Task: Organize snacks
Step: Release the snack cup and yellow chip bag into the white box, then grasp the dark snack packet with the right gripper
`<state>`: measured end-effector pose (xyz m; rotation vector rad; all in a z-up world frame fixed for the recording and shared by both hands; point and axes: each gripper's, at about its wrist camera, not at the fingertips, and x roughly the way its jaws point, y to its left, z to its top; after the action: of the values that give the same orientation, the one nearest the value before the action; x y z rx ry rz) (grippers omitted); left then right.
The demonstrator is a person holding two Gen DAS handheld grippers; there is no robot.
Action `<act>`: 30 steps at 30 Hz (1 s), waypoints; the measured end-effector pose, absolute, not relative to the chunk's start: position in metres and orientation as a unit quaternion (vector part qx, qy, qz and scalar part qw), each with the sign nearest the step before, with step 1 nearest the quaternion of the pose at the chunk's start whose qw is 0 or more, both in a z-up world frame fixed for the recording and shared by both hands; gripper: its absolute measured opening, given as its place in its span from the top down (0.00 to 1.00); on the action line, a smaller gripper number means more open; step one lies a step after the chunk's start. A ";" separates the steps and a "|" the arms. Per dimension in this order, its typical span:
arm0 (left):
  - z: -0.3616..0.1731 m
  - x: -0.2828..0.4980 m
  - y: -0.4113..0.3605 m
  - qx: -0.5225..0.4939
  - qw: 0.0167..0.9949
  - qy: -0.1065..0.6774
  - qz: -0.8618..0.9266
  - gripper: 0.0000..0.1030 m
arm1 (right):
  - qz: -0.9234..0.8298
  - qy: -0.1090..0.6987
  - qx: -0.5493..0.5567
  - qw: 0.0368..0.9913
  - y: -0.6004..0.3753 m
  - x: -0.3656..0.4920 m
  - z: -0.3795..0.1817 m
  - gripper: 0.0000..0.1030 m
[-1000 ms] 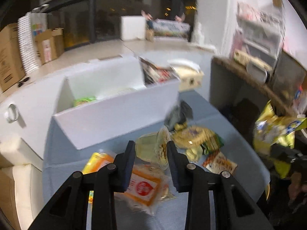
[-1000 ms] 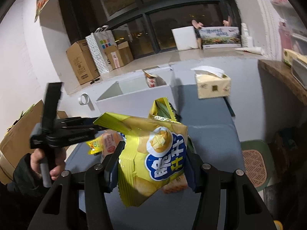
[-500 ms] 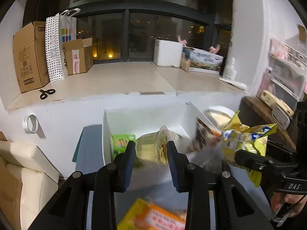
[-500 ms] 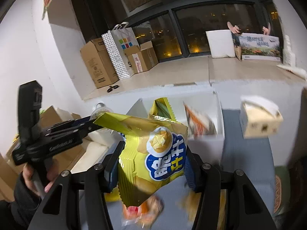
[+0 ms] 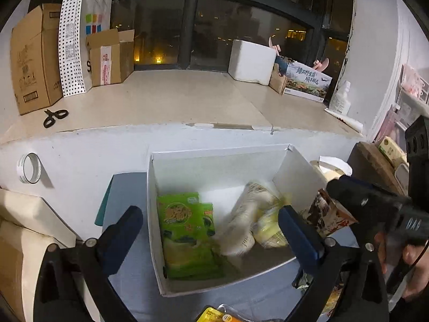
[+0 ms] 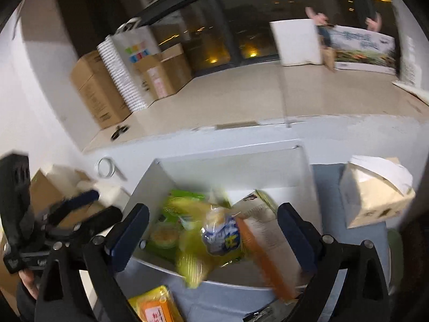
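- Left hand-held gripper (image 5: 210,230): jaws spread wide, having just opened, with nothing between the pads; it hovers over the white box (image 5: 214,161).
- Jelly cup (image 5: 268,230): lies blurred inside the white box, free of the pads, beside a pale, blurred packet (image 5: 249,214) at its left.
- Green snack packets (image 5: 187,222): lie flat in the box's left part.
- Right hand-held gripper (image 6: 213,230): jaws likewise just opened and standing apart — the pads touch nothing.
- Yellow chip bag (image 6: 211,238): blurred, free between the right jaws, over the box's near wall.
- Brown carton (image 6: 262,228): leans in the box, just right of the chip bag.
- Orange-and-yellow packet (image 6: 155,306): lies on the grey-blue worktop (image 6: 228,303), in front of the box.
- Tissue box (image 6: 375,201): stands on the worktop to the box's right.
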<state>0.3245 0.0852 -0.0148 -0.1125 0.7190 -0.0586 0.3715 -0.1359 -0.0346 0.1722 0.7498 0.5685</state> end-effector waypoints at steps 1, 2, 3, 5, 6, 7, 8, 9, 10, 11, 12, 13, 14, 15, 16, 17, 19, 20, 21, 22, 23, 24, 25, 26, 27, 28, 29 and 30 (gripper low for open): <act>-0.015 0.322 0.082 -0.046 0.936 0.349 -0.028 0.00 | 0.274 0.358 0.088 0.888 -0.140 0.370 -0.035 0.03; -0.017 0.321 0.079 -0.037 0.937 0.346 -0.029 0.00 | 0.273 0.355 0.090 0.890 -0.143 0.367 -0.034 0.01; -0.016 0.319 0.076 -0.035 0.938 0.345 -0.029 0.00 | 0.273 0.351 0.088 0.891 -0.145 0.365 -0.033 0.00; -0.018 0.316 0.074 -0.037 0.937 0.345 -0.034 0.00 | 0.274 0.345 0.083 0.894 -0.145 0.360 -0.030 0.00; -0.017 0.313 0.073 -0.038 0.937 0.345 -0.036 0.00 | 0.276 0.343 0.082 0.894 -0.146 0.357 -0.029 0.00; -0.017 0.311 0.073 -0.038 0.937 0.345 -0.037 0.00 | 0.279 0.338 0.084 0.895 -0.148 0.353 -0.026 0.00; -0.017 0.307 0.072 -0.038 0.937 0.344 -0.037 0.00 | 0.282 0.332 0.088 0.896 -0.151 0.349 -0.023 0.00; -0.016 0.302 0.072 -0.037 0.938 0.344 -0.038 0.00 | 0.284 0.327 0.090 0.897 -0.154 0.345 -0.021 0.00; -0.016 0.295 0.072 -0.036 0.938 0.342 -0.037 0.00 | 0.283 0.323 0.091 0.899 -0.158 0.338 -0.017 0.00; -0.016 0.287 0.072 -0.036 0.939 0.341 -0.038 0.00 | 0.284 0.318 0.093 0.900 -0.161 0.334 -0.015 0.00; -0.015 0.280 0.071 -0.036 0.939 0.340 -0.041 0.00 | 0.289 0.311 0.096 0.900 -0.166 0.326 -0.012 0.00; -0.014 0.272 0.070 -0.035 0.939 0.339 -0.044 0.00 | 0.290 0.306 0.098 0.901 -0.171 0.318 -0.009 0.00; -0.012 0.262 0.068 -0.031 0.940 0.337 -0.047 0.00 | 0.291 0.301 0.100 0.903 -0.176 0.310 -0.007 0.00; -0.011 0.254 0.066 -0.028 0.940 0.336 -0.047 0.00 | 0.295 0.295 0.099 0.903 -0.182 0.299 -0.006 0.00; -0.010 0.243 0.064 -0.026 0.941 0.334 -0.050 0.00 | 0.297 0.292 0.094 0.904 -0.188 0.289 -0.005 0.00; -0.011 0.232 0.062 -0.026 0.941 0.331 -0.060 0.00 | 0.295 0.291 0.089 0.906 -0.193 0.281 -0.005 0.00; -0.012 0.215 0.059 -0.031 0.940 0.333 -0.072 0.00 | 0.286 0.284 0.070 0.913 -0.205 0.258 -0.007 0.00; -0.014 0.203 0.057 -0.032 0.939 0.332 -0.077 0.00 | 0.284 0.280 0.064 0.915 -0.211 0.248 -0.010 0.00; -0.015 0.195 0.056 -0.032 0.940 0.332 -0.079 0.00 | 0.282 0.279 0.059 0.916 -0.214 0.241 -0.012 0.00; -0.017 0.185 0.056 -0.035 0.940 0.331 -0.079 0.00 | 0.278 0.278 0.055 0.918 -0.220 0.232 -0.017 0.00; -0.019 0.178 0.055 -0.040 0.939 0.332 -0.081 0.00 | 0.272 0.280 0.053 0.919 -0.227 0.222 -0.023 0.00; -0.021 0.171 0.056 -0.046 0.938 0.334 -0.083 0.00 | 0.266 0.285 0.052 0.919 -0.233 0.213 -0.031 0.00; -0.024 0.162 0.056 -0.050 0.937 0.336 -0.084 0.00 | 0.264 0.288 0.054 0.919 -0.239 0.208 -0.036 0.00; -0.027 0.154 0.056 -0.053 0.937 0.336 -0.083 0.00 | 0.263 0.293 0.057 0.918 -0.245 0.199 -0.045 0.00; -0.029 0.148 0.056 -0.056 0.937 0.336 -0.082 0.00 | 0.259 0.298 0.058 0.917 -0.251 0.191 -0.054 0.00; -0.032 0.139 0.056 -0.062 0.936 0.336 -0.081 0.00 | 0.255 0.303 0.059 0.917 -0.257 0.184 -0.063 0.00; -0.035 0.131 0.056 -0.071 0.936 0.335 -0.082 0.00 | 0.254 0.308 0.057 0.915 -0.261 0.178 -0.071 0.00; -0.037 0.125 0.056 -0.078 0.936 0.333 -0.084 0.00 | 0.256 0.313 0.057 0.913 -0.265 0.173 -0.078 0.00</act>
<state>0.1251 0.0565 -0.0373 -0.1599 0.6812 -0.1721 0.1731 -0.2653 -0.0777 0.1170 0.6443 0.5266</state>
